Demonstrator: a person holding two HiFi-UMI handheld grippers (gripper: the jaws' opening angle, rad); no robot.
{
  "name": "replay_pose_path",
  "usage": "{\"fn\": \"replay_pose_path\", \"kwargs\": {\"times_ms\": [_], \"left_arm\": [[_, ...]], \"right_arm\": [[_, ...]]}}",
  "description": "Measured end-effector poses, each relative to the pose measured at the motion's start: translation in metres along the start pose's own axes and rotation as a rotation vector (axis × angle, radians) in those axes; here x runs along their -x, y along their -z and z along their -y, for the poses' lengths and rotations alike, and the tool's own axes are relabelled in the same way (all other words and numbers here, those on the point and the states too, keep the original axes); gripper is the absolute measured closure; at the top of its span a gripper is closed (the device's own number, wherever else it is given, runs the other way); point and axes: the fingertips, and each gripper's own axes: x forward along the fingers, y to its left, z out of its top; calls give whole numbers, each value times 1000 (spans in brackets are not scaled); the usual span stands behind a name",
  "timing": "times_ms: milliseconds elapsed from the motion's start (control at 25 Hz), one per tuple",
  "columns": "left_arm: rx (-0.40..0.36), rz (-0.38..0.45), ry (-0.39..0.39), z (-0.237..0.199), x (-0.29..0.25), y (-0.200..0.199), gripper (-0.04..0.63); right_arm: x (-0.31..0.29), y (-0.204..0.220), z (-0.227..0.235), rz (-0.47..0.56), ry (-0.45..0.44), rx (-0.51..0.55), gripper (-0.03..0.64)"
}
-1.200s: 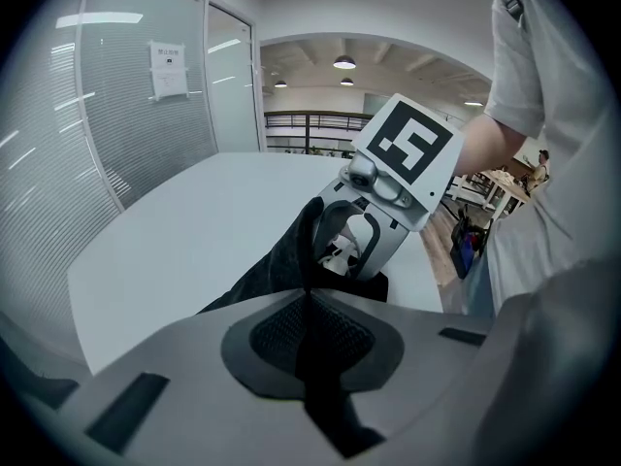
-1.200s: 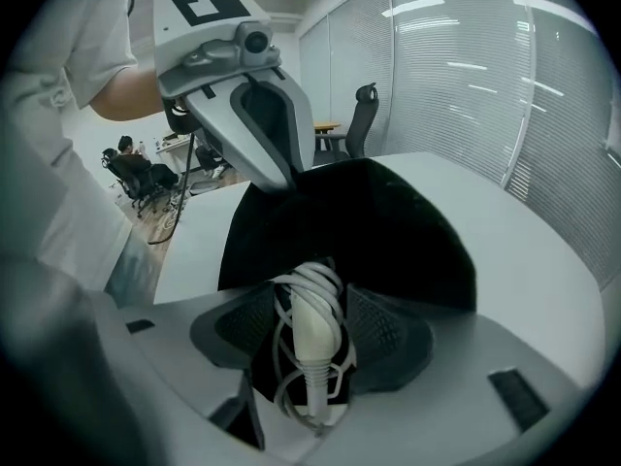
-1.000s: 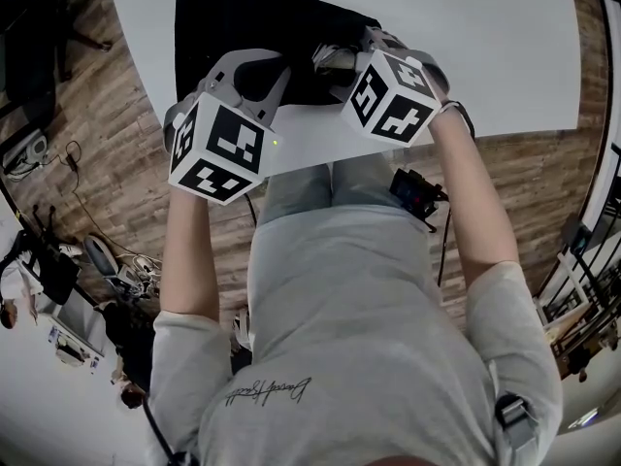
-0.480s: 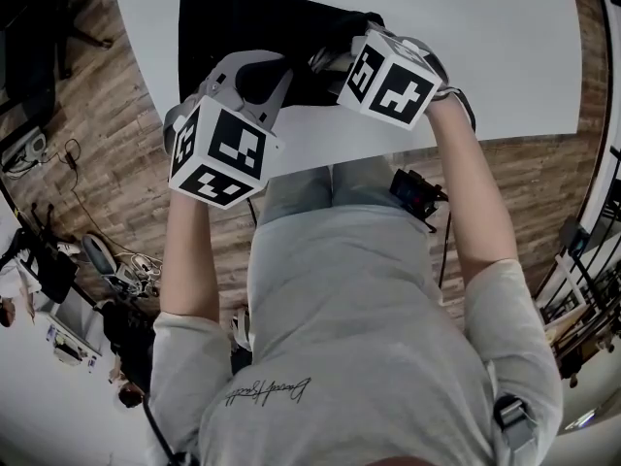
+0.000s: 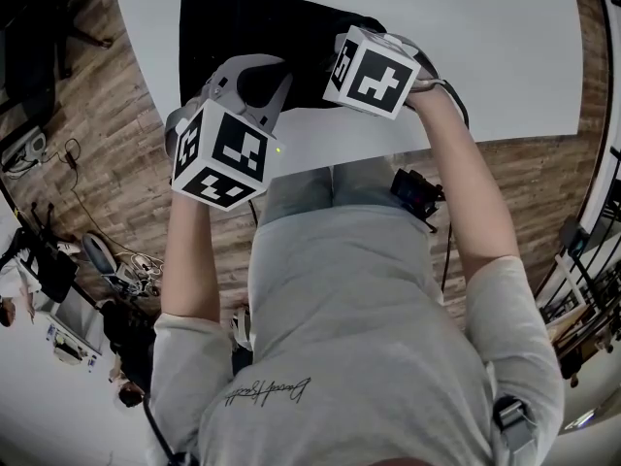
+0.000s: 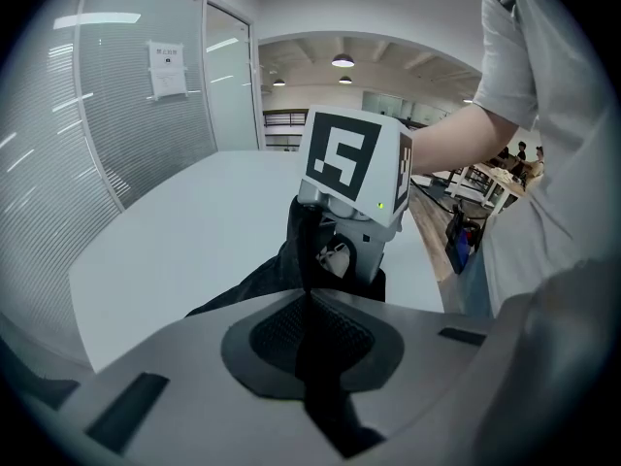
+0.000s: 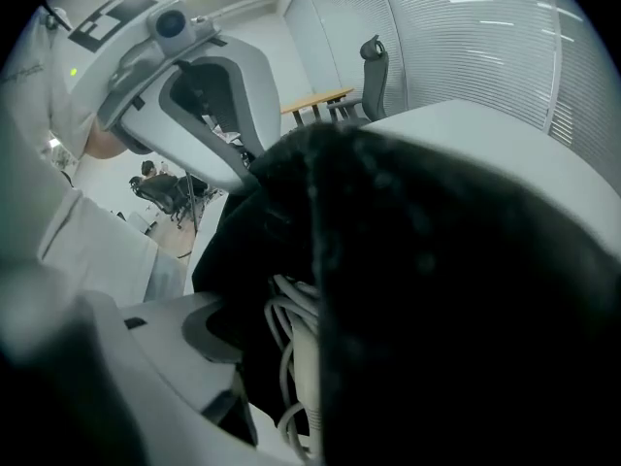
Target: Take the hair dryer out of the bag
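On 1 table [image 5: 485, 47], left tool [image 6: 308, 297] pinches 1 bag [image 5: 252, 22]; right tool [image 7: 291, 357] just widened.

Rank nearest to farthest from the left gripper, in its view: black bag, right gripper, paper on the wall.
1. black bag: in its jaws.
2. right gripper: just ahead, jaws just opening, cord between them.
3. paper: far, upper left.
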Motion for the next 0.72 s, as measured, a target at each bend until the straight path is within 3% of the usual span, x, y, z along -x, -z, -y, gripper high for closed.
{"fn": "replay_pose_path", "kwargs": {"times_ms": [240, 720], "left_arm": [[12, 1, -1, 0, -1, 5, 571], [17, 0, -2, -1, 1, 9, 571]], "right_arm": [[-16, 6, 0, -25, 9, 37, 301], [-6, 0, -1, 81, 54, 81, 348]]}}
